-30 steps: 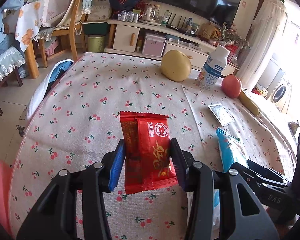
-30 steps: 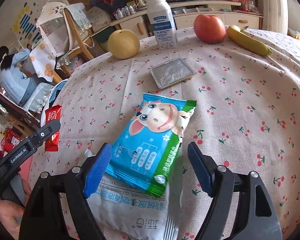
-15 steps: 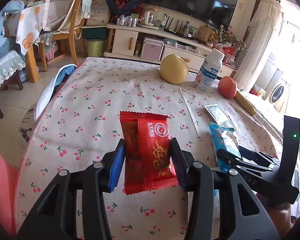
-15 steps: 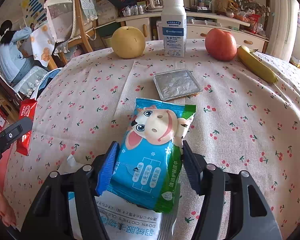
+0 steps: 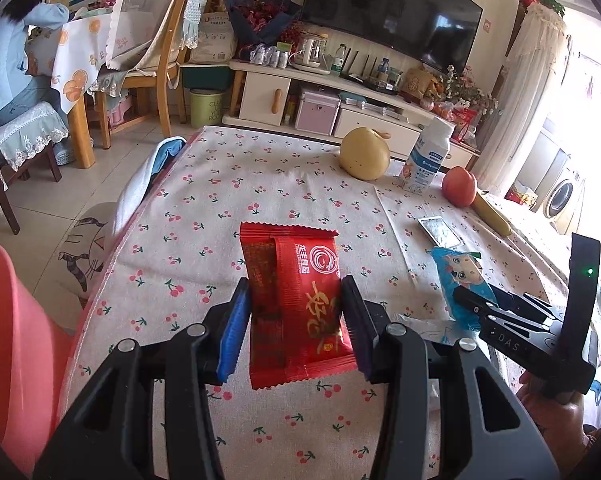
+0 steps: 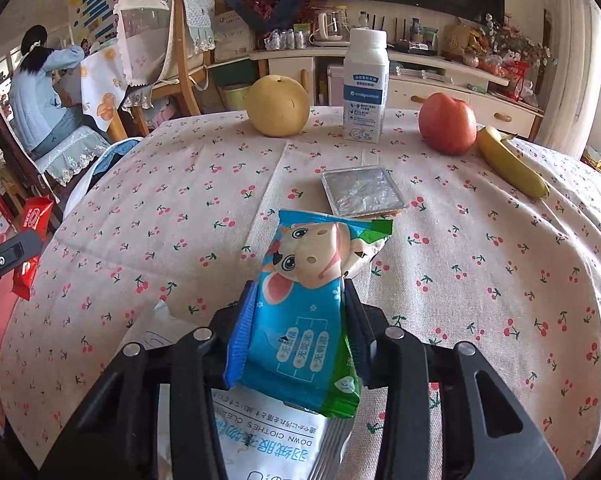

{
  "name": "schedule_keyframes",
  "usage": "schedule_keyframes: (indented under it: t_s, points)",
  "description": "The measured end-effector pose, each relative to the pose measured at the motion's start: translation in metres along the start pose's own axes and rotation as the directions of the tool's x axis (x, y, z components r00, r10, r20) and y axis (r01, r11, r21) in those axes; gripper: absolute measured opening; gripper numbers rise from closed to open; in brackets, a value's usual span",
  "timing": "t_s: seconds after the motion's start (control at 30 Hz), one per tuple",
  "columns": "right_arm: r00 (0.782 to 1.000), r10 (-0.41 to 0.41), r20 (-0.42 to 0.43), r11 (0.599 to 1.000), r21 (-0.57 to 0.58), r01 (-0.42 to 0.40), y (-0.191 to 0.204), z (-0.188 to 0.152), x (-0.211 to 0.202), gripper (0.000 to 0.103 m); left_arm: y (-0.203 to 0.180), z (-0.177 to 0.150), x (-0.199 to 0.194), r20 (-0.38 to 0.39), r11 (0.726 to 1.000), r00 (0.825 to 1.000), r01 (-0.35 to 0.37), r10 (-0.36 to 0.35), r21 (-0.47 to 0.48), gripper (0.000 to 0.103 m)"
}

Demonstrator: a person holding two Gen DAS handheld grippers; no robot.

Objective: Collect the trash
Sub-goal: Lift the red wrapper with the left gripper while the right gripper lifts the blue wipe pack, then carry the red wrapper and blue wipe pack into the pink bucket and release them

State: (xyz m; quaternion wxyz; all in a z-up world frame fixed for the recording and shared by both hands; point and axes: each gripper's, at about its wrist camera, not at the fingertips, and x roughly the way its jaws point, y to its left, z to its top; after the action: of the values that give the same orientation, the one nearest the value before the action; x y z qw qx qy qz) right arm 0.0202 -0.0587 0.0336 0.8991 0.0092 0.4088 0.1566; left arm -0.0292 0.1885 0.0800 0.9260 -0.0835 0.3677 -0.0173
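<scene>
My left gripper (image 5: 296,324) is shut on a red snack wrapper (image 5: 296,292) and holds it above the cherry-print tablecloth (image 5: 220,184). My right gripper (image 6: 300,328) is shut on a blue cartoon snack packet (image 6: 304,296), whose sides are squeezed and crumpled between the pads. A white wipes packet (image 6: 260,436) lies on the cloth under that gripper. A flat foil wrapper (image 6: 362,196) lies just beyond the blue packet. In the left wrist view the right gripper (image 5: 472,304) shows at the right, closed on the blue packet (image 5: 460,280).
At the table's far side stand a yellow pear (image 6: 278,106), a white bottle (image 6: 366,84), a red apple (image 6: 446,122) and a banana (image 6: 512,164). A pink bin (image 5: 16,340) sits at the left edge. Chairs and a seated person (image 6: 44,88) are beyond.
The right gripper's jaws closed from wide apart onto the blue packet, crumpling it. The left gripper with the red wrapper rose and drew back from the table.
</scene>
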Motion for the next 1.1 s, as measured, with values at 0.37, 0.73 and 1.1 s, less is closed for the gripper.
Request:
schedule_keyframes:
  t_s: [0.37, 0.73, 1.1]
  points:
    - [0.996, 0.051, 0.068, 0.998, 0.042, -0.054, 0.005, 0.005, -0.040, 0.041, 0.005, -0.007, -0.026, 0.037, 0.999, 0.999, 0.020, -0.018, -0.046, 0.047]
    - [0.971, 0.201, 0.128, 0.979, 0.014, -0.204, 0.055, 0.016, -0.083, 0.041, 0.034, -0.020, -0.065, 0.064, 0.991, 0.997, -0.033, 0.042, -0.133, 0.047]
    - [0.897, 0.434, 0.084, 0.897, -0.130, -0.422, 0.184, 0.027, -0.111, 0.041, 0.125, -0.023, -0.117, 0.116, 0.928, 0.971, -0.158, 0.207, -0.338, 0.047]
